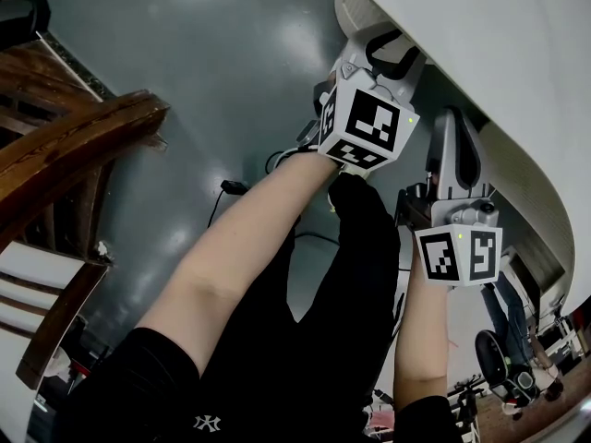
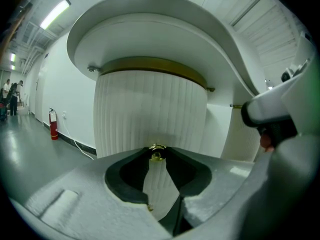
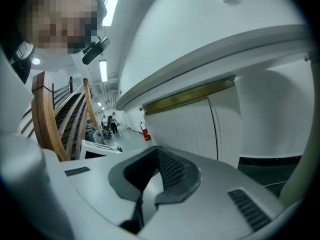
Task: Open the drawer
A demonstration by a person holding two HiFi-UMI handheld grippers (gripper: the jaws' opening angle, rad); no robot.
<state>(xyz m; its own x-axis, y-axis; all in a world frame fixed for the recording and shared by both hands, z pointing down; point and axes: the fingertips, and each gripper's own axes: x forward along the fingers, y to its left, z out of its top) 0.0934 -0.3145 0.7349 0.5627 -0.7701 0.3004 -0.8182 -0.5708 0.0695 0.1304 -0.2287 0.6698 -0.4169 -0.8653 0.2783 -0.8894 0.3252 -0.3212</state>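
Clamped at tips of left gripper on small round brass knob, dead ahead on white ribbed curved drawer front; likely needs straight pull back along jaws, with right gripper slightly apart, empty, farther off.

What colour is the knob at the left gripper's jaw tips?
Shiny gold; the knob shows best in the left gripper view.

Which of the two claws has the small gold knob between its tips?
The left claw: its tips flank the small gold knob on the ribbed white panel; the right claw holds nothing.
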